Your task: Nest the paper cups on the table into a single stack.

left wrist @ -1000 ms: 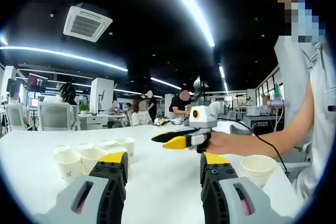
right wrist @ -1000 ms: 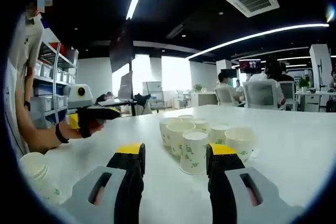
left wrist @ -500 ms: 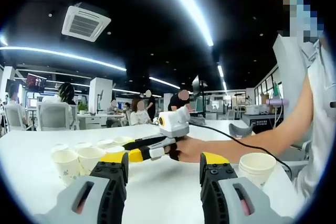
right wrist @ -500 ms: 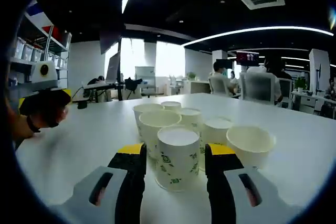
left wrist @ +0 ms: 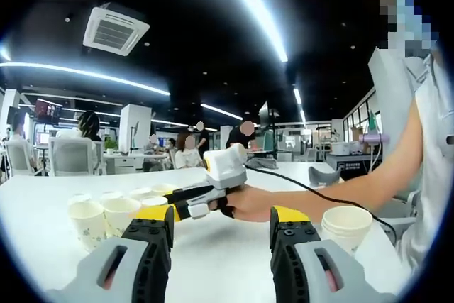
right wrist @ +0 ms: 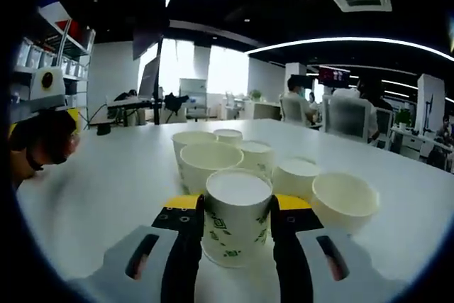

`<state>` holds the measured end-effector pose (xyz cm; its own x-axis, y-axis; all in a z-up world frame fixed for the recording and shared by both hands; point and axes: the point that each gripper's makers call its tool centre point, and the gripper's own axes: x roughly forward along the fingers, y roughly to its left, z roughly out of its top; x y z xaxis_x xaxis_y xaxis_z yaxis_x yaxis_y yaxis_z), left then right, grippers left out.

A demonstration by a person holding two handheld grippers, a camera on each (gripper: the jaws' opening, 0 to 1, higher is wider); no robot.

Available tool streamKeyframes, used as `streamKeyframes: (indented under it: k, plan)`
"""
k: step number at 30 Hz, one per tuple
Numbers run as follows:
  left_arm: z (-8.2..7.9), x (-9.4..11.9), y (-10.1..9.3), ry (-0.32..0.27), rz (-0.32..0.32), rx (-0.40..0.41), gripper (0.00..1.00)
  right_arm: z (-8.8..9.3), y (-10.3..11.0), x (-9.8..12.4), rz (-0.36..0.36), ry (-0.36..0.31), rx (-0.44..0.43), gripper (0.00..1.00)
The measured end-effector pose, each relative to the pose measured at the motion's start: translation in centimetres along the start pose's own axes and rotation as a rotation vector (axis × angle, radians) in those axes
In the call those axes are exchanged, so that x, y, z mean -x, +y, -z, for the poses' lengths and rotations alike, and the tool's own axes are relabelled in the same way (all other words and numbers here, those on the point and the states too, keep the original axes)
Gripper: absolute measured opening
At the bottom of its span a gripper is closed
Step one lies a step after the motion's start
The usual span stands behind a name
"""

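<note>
A: White paper everywhere in the left gripper view. Where do the cups sit?

B: A cluster of paper cups [left wrist: 106, 211] stands on the white tabletop [left wrist: 220, 260], away from its edges, and a separate stack of cups [left wrist: 346, 223] stands alone, well apart from the cluster, near the edge by the person's arm [left wrist: 369, 186].

A: And the left hand-held gripper [left wrist: 220, 235]?

B: Its jaws stand apart with nothing between them. Beyond them the right hand-held gripper [left wrist: 170, 204] reaches in, its yellow-tipped jaws at the cluster.

A: What of the right gripper view?

B: There the right hand-held gripper [right wrist: 233, 212] has a jaw on each side of the front cup [right wrist: 236, 214], a white cup with green print, standing upright. Both jaws look pressed against its wall, so it is gripping that cup.

A: The others?

B: The remaining cups [right wrist: 234, 164] crowd just behind it, rims up, some touching. The left hand-held gripper [right wrist: 39, 115] shows over the far side of the tabletop [right wrist: 106, 189]
</note>
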<state>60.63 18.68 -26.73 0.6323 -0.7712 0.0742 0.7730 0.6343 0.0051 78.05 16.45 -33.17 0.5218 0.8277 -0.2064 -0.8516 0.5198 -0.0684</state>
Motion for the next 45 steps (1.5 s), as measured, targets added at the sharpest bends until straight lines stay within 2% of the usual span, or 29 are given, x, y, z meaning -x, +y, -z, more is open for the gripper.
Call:
streamKeyframes:
  k: [4, 6, 8, 10, 12, 13, 15, 18, 21, 24, 31, 34, 40, 45]
  plan:
    - [0.1, 0.0, -0.1, 0.004, 0.001, -0.002, 0.58, -0.7, 0.3, 1.4, -0.023, -0.036, -0.028, 0.40]
    - [0.1, -0.1, -0.1, 0.005, 0.001, -0.002, 0.58, -1.4, 1.3, 2.8, -0.054, -0.070, -0.031, 0.40]
    - [0.2, -0.1, -0.1, 0.005, 0.001, 0.000, 0.58, -2.0, 2.5, 4.1, -0.122, -0.107, -0.026, 0.40]
    - [0.2, -0.1, -0.1, 0.006, 0.001, 0.000, 0.58, -2.2, 3.7, 5.3, -0.186, -0.116, -0.022, 0.40]
    - [0.3, -0.2, -0.1, 0.008, 0.002, 0.001, 0.58, -2.2, 5.2, 6.9, -0.252, -0.119, 0.024, 0.40]
    - [0.4, -0.2, -0.2, 0.009, 0.003, 0.004, 0.58, -2.0, 6.0, 7.7, -0.279, -0.110, 0.049, 0.40]
    - [0.5, -0.3, -0.2, 0.009, 0.006, 0.006, 0.58, -1.5, 8.7, 9.8, -0.382, -0.105, 0.083, 0.40]
    - [0.5, -0.6, -0.4, 0.009, 0.015, 0.014, 0.58, -0.7, 11.3, 12.2, -0.475, -0.110, 0.118, 0.40]
    - [0.5, -1.2, -0.7, 0.018, 0.027, 0.005, 0.58, 0.2, 13.1, 13.6, -0.532, -0.095, 0.143, 0.40]
    - [0.2, -1.7, -0.8, 0.026, 0.041, -0.011, 0.58, 1.0, 13.8, 14.4, -0.554, -0.075, 0.156, 0.40]
    - [-0.9, -3.5, -0.6, 0.023, 0.083, -0.035, 0.58, 1.5, 13.2, 14.4, -0.536, -0.077, 0.131, 0.40]
    - [-1.1, -4.1, -0.4, 0.017, 0.101, -0.038, 0.58, 1.7, 13.0, 14.4, -0.520, -0.072, 0.120, 0.46]
    - [-0.3, -4.6, 0.3, 0.002, 0.112, -0.016, 0.58, 2.1, 13.0, 14.5, -0.505, -0.038, 0.132, 0.47]
    - [0.6, -4.0, -0.3, -0.021, 0.145, 0.042, 0.58, 2.5, 13.0, 14.4, -0.502, -0.022, 0.130, 0.46]
